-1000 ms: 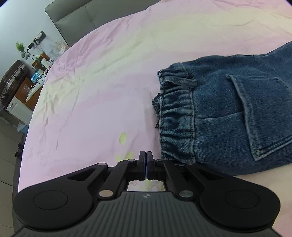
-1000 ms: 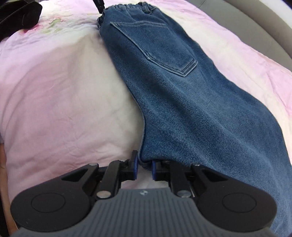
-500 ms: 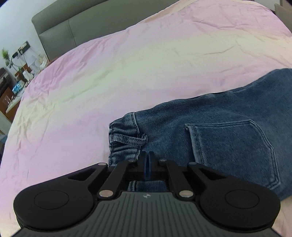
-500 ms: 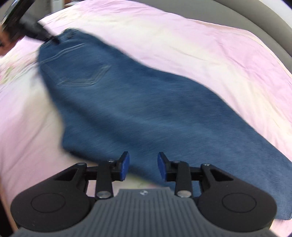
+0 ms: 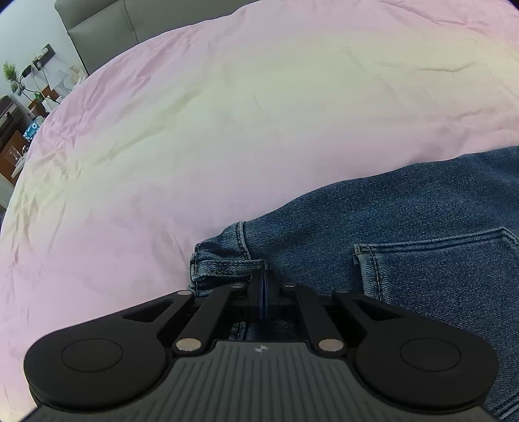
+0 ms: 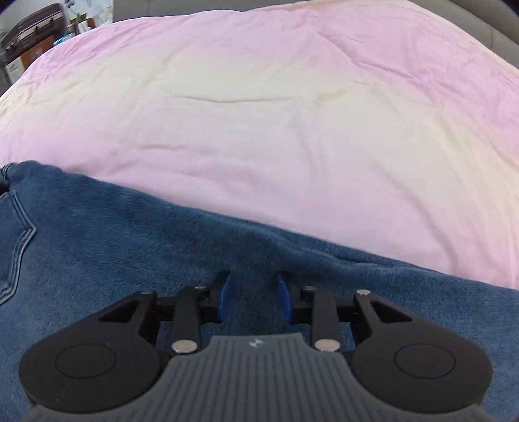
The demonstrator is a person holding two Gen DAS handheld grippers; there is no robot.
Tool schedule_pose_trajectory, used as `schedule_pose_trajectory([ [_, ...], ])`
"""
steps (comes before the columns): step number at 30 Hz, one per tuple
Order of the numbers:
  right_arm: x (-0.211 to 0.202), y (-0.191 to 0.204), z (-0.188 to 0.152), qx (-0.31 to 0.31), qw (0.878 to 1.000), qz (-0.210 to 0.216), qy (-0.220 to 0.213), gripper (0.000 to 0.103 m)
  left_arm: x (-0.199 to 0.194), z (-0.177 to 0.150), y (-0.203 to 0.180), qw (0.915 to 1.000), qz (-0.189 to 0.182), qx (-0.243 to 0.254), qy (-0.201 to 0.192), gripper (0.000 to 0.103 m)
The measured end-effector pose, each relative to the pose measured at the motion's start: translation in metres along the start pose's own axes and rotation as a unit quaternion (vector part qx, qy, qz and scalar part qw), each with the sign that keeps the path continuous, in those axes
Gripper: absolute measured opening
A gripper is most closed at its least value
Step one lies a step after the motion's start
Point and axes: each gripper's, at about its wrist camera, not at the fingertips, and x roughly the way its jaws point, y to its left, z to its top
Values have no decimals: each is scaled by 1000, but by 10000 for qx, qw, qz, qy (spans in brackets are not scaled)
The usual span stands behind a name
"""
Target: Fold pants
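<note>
Jaws pressed together, the left gripper pinches the gathered waistband edge of the denim pants at lower centre of its view; the right gripper has its jaws apart, blue pads on either side of a stretch of leg fabric, gripping nothing. The pants lie flat across the lower part of both views on a pink bedsheet, with the back pocket at right of the left view and at the far left edge of the right one.

The step looks like setting up a fold: the waist is secured, the leg is not yet taken. Next, the right jaws likely need to close on the leg cloth, catching both layers.

Beyond, a grey headboard and a cluttered side table sit upper left, well apart. Nothing blocks the fold path.
</note>
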Motion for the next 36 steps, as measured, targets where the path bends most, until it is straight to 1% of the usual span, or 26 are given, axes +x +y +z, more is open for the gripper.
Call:
schedule_pose_trajectory([
  [2, -4, -1, -2, -35, 10000, 34, -5, 26, -2, -1, -3, 9999, 57, 101, -5, 6],
  [4, -14, -2, -5, -57, 10000, 53, -62, 25, -9, -2, -3, 9999, 95, 69, -48, 6],
  [6, -27, -11, -11, 130, 9998, 51, -114, 26, -22, -3, -4, 9997, 201, 15, -136, 6],
  [8, -46, -24, -26, 326, 9993, -12, -167, 27, -42, -7, -9, 9989, 307, 47, -357, 7],
  [9, -55, -33, -34, 417, 9989, -59, -181, 28, -55, -10, -14, 9983, 307, 44, -492, 10],
  [10, -65, -43, -44, 489, 9985, -119, -197, 28, -67, -12, -18, 9979, 262, 10, -584, 11],
  [12, -86, -69, -65, 648, 9973, -264, -213, 29, -92, -17, -28, 9974, 54, -87, -719, 15],
  [15, -117, -119, -97, 955, 9936, -556, -217, 30, -124, -26, -51, 9961, -375, -218, -762, 17],
  [16, -127, -136, -107, 1075, 9918, -663, -208, 30, -133, -29, -63, 9952, -586, -252, -749, 18],
  [18, -149, -174, -128, 1418, 9856, -896, -229, 30, -150, -39, -84, 9931, -902, -301, -681, 20],
  [20, -170, -213, -150, 1804, 9773, -1083, -244, 30, -162, -50, -100, 9909, -1142, -245, -663, 20],
  [22, -188, -244, -169, 2100, 9694, -1248, -253, 30, -173, -61, -121, 9890, -1318, -56, -662, 21],
  [24, -204, -272, -192, 2254, 9638, -1409, -203, 30, -182, -74, -147, 9874, -1422, 268, -644, 23],
  [27, -213, -303, -212, 2448, 9566, -1575, -160, 30, -192, -95, -183, 9863, -1394, 725, -503, 29],
  [29, -220, -327, -228, 2675, 9500, -1604, -171, 30, -193, -107, -202, 9865, -1361, 831, -384, 32],
  [30, -223, -338, -233, 2816, 9459, -1600, -200, 30, -192, -113, -209, 9867, -1370, 818, -303, 33],
  [33, -232, -369, -249, 3322, 9301, -1521, -370, 30, -183, -125, -223, 9899, -1294, 573, -130, 34],
  [36, -235, -398, -265, 3891, 9083, -1428, -570, 29, -178, -131, -234, 9939, -1038, 357, -80, 36],
])
